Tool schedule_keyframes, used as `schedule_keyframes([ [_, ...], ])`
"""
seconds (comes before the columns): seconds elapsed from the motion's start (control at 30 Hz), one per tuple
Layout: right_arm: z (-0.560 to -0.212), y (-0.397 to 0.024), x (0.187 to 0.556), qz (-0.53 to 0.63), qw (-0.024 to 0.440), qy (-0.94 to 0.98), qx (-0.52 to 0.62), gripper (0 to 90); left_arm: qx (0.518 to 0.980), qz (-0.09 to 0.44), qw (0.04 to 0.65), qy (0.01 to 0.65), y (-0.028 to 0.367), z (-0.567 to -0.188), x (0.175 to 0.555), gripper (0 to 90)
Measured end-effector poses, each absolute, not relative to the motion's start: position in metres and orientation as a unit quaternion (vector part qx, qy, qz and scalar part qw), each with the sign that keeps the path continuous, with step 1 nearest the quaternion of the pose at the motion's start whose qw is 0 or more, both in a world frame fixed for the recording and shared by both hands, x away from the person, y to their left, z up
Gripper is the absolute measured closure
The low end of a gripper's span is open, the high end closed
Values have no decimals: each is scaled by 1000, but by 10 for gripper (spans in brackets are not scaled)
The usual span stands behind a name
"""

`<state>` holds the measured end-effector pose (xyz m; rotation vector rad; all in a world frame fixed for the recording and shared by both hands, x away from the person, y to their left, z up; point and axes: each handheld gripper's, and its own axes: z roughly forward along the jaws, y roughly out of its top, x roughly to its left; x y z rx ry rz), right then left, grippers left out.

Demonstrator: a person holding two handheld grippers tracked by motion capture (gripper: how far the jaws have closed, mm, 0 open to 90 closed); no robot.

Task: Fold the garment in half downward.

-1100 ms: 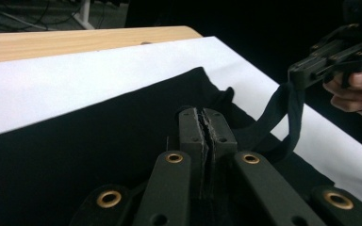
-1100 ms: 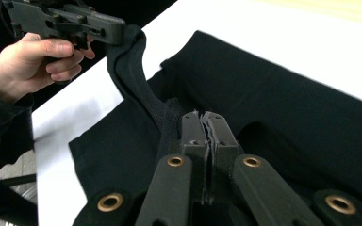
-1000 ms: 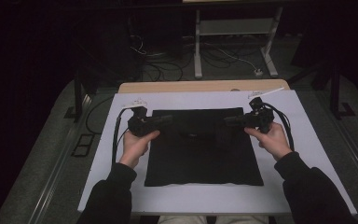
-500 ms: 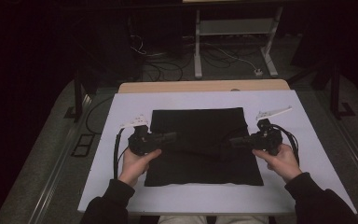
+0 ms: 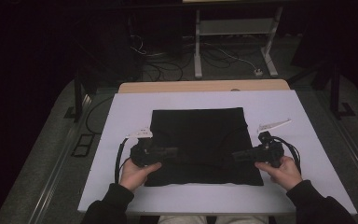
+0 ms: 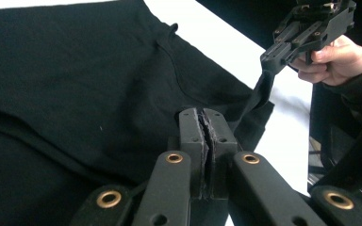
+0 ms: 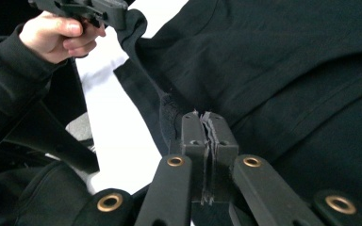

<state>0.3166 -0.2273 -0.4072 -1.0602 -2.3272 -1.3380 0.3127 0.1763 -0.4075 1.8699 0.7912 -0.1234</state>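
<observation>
- Found the white surface (image 5: 121,112) carrying one thing, with bare margins left all round it.
- Found the black garment (image 5: 200,135) lying at the middle of that surface as a near-square. Its 12 o'clock edge lay flat and straight, and a shallow crease crossed it from 9 to 3 o'clock.
- Judged most of the cloth already spread and settled, with only the 6 o'clock portion in work.
- Saw the left hand (image 5: 137,172) at about 8 o'clock of the garment and the right hand (image 5: 284,170) at about 4 o'clock, both low over the surface.
- Saw the left tongs (image 5: 175,151) clamped shut on the garment near its 8 o'clock side, with black cloth nipped between the pads in the left gripper view.
- Saw the right tongs (image 5: 235,156) likewise clamped shut on the garment near its 4 o'clock side. A narrow strip of cloth rose taut from the surface into the tips.
- Judged the work at mid-step: both near corners gripped and slightly raised, the span between them neither laid down nor carried over.
- Judged these moves left: bringing the held edge to its place, whether flat at 6 o'clock or over towards 12 o'clock, then letting go on both sides and smoothing the crease.
- Could not tell how many layers lay under the top one.
</observation>
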Motion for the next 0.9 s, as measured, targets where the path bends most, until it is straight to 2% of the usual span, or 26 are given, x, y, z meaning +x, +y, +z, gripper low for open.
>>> schedule_keyframes([
  [0.9, -424, -230, 278, -414, 172, -826, -343, 866, 840, -79, 451, 290, 166, -423, 287, 865],
])
